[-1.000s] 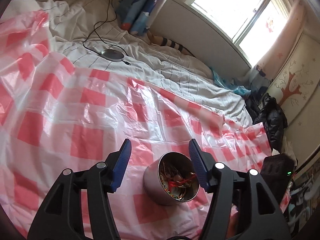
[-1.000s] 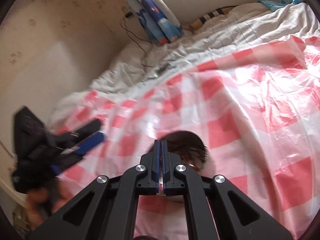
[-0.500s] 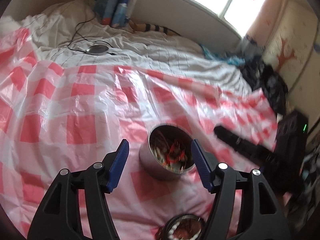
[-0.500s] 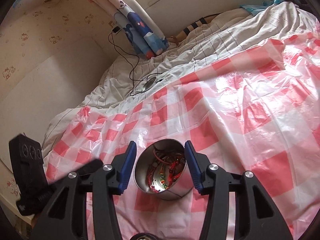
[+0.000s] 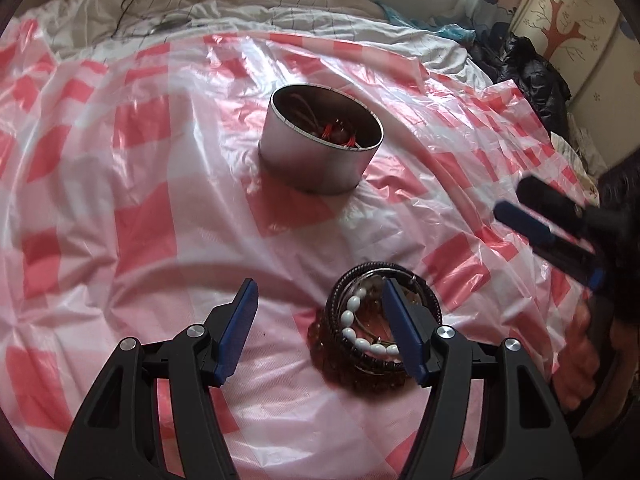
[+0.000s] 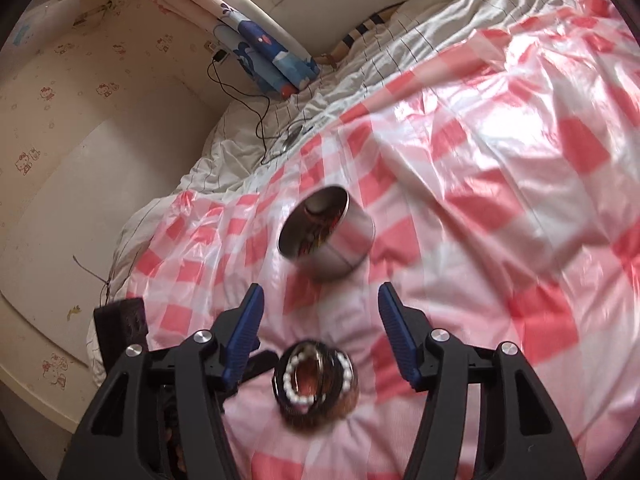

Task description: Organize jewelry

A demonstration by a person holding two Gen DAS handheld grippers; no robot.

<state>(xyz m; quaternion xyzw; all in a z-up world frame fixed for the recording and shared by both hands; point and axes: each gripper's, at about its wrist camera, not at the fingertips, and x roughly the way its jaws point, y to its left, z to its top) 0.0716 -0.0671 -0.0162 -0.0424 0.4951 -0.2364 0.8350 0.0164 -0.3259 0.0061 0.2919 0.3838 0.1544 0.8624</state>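
Observation:
A round metal tin with red and beaded jewelry inside stands on the pink-checked plastic sheet. A pile of bracelets, dark bands and one of white beads, lies nearer than the tin. My left gripper is open above the pile's left side, and its right finger covers part of the pile. In the right wrist view my right gripper hovers between the tin and the bracelets. Its jaws are opening and nothing is pressed between them. The right gripper also shows blurred at the left view's right edge.
The sheet covers a bed with a white quilt. A cable and a small round disc lie on the quilt at the far side. Dark clothes are heaped at the bed's right edge. A wall runs along the left.
Both grippers have drawn back from the tin, so the bracelet pile has come into view near them. The right gripper went from shut to open. The left one tilted further down.

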